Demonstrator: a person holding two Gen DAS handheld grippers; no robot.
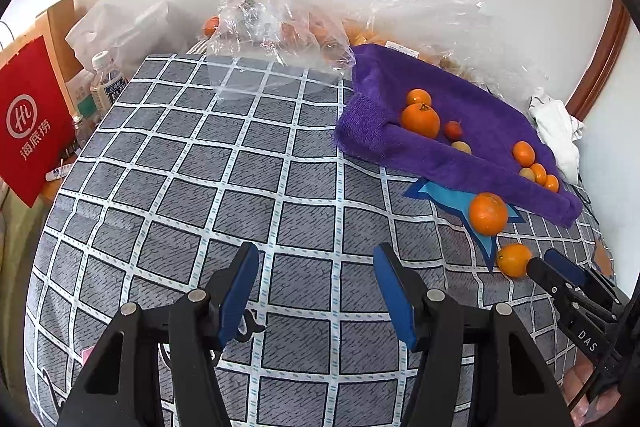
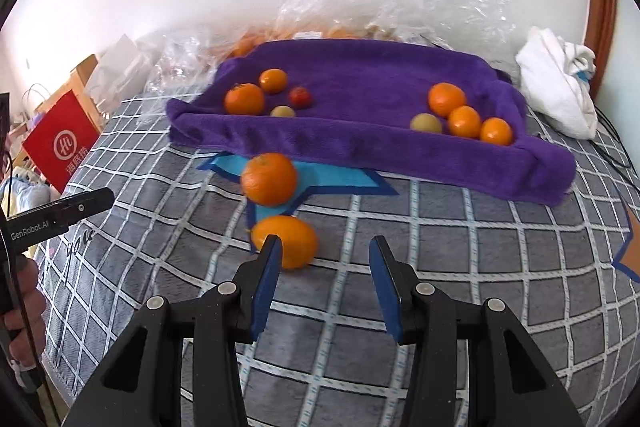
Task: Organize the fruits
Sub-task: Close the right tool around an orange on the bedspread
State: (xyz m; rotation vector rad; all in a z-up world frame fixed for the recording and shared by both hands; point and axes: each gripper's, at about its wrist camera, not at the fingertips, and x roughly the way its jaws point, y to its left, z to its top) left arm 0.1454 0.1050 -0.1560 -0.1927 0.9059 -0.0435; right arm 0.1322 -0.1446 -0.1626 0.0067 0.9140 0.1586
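A purple towel-lined tray [image 2: 360, 155] holds several oranges, a small red fruit [image 2: 300, 97] and pale round fruits; it also shows in the left wrist view [image 1: 460, 163]. Two oranges lie loose on the checked cloth in front of it: a larger one [image 2: 269, 179] [image 1: 488, 214] on a blue star patch, and a nearer one [image 2: 292, 241] [image 1: 514, 259]. My right gripper [image 2: 324, 251] is open, its left fingertip just in front of the nearer orange; in the left wrist view its fingers [image 1: 560, 267] touch that orange. My left gripper [image 1: 316, 255] is open and empty over the cloth.
Clear plastic bags [image 1: 280, 23] with more fruit lie behind the tray. A red paper bag [image 1: 28, 123] and water bottles [image 1: 106, 83] stand at the left. A white cloth [image 2: 556, 83] lies at the right. The checked cloth [image 1: 200, 187] spreads across the left.
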